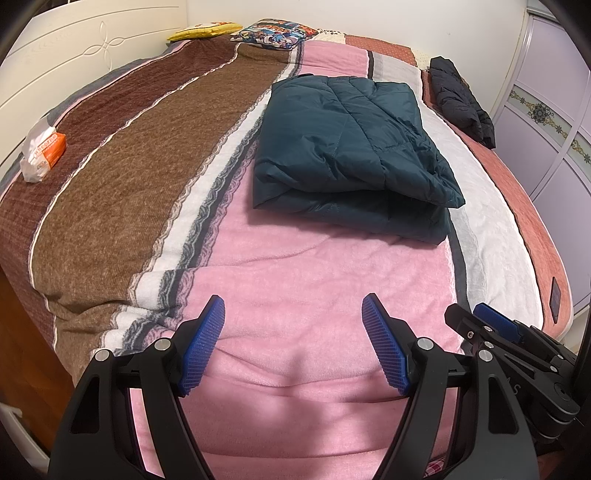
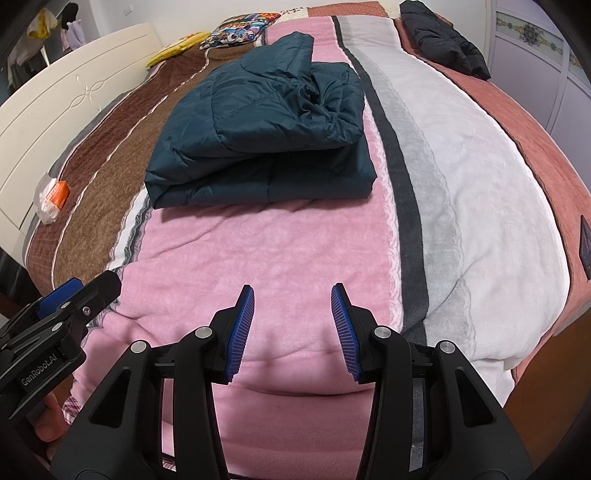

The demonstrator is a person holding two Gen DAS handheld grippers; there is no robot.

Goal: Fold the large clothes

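A dark teal quilted jacket [image 1: 351,147] lies folded into a thick rectangle on the striped bed blanket [image 1: 295,280]; it also shows in the right wrist view [image 2: 266,136]. My left gripper [image 1: 293,314] is open and empty, hovering over the pink stripe near the bed's front edge, well short of the jacket. My right gripper [image 2: 293,299] is open and empty, likewise over the pink stripe in front of the jacket. The right gripper shows at the left wrist view's right edge [image 1: 495,325]; the left gripper shows at the right wrist view's left edge [image 2: 70,295].
A black jacket [image 1: 461,99] lies bundled at the bed's far right. A patterned pillow [image 1: 273,33] and a yellow item [image 1: 203,31] sit at the far end. An orange-and-white pack [image 1: 42,151] lies at the left by the white headboard [image 1: 55,70]. Wardrobe doors [image 1: 546,110] stand right.
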